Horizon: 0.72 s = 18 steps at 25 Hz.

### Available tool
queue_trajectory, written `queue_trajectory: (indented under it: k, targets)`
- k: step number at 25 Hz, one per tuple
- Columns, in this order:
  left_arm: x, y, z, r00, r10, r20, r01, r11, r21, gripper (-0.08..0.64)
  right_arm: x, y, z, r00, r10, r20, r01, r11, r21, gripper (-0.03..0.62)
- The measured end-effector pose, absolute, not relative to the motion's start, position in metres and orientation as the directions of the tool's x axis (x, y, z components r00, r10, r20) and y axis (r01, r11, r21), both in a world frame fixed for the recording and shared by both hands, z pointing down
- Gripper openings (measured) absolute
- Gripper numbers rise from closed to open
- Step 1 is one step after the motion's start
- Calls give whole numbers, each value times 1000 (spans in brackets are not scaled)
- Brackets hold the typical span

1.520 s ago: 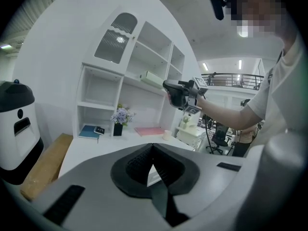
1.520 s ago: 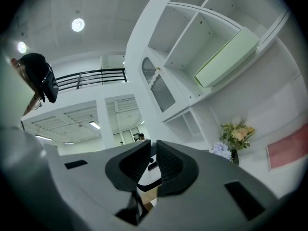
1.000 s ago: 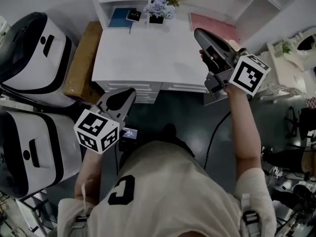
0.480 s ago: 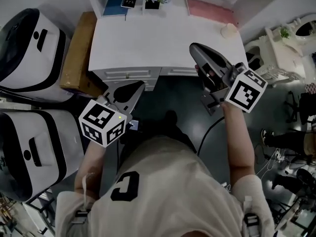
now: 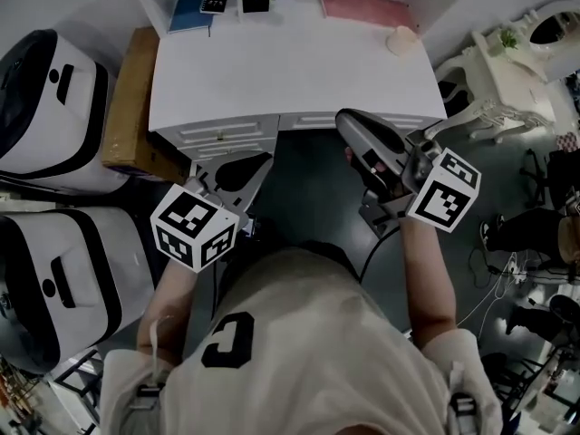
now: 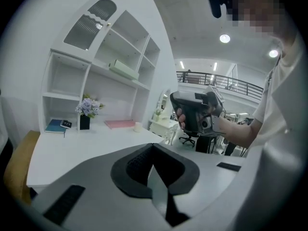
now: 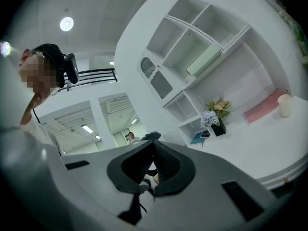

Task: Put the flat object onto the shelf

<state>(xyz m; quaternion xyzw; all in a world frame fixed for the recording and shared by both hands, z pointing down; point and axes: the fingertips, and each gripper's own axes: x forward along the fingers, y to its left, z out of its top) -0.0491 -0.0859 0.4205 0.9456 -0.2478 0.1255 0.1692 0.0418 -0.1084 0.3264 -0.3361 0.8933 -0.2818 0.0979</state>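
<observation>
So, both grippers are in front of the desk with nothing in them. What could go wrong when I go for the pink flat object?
The pink flat object lies flat on the desk, so jaws may slide over it instead of catching an edge.
A small cream cylinder stands close beside it and could be knocked.
The left gripper and the right gripper are both shut; reaching without opening would only push it.

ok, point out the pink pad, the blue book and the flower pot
pink pad (image 5: 367, 9): head view, middle of its top face.
blue book (image 5: 188, 14): head view, left half of its cover.
flower pot (image 5: 256, 4): head view, the dark pot's body.
</observation>
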Motion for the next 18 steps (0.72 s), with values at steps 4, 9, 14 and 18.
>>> queue_trajectory:
  k: [4,9,14,18]
  targets:
    - [-32,-76,411,837,-442,322,-524,-818,238,14,52,-93,324,-775,-632,-19,-498,629,-597,23]
    - [-3,-57,403,836,-445,321,-524,-821,227,14,71,-67,321,-791,-611,-41,-460,638,-618,23]
    - [23,-33,399,834,-448,322,-527,-819,227,14,88,-43,322,-811,-584,-41,-437,650,-622,23]
    - [33,-18,401,813,-474,339,-558,-800,219,14,97,-28,323,-831,-554,-56,-401,665,-630,23]
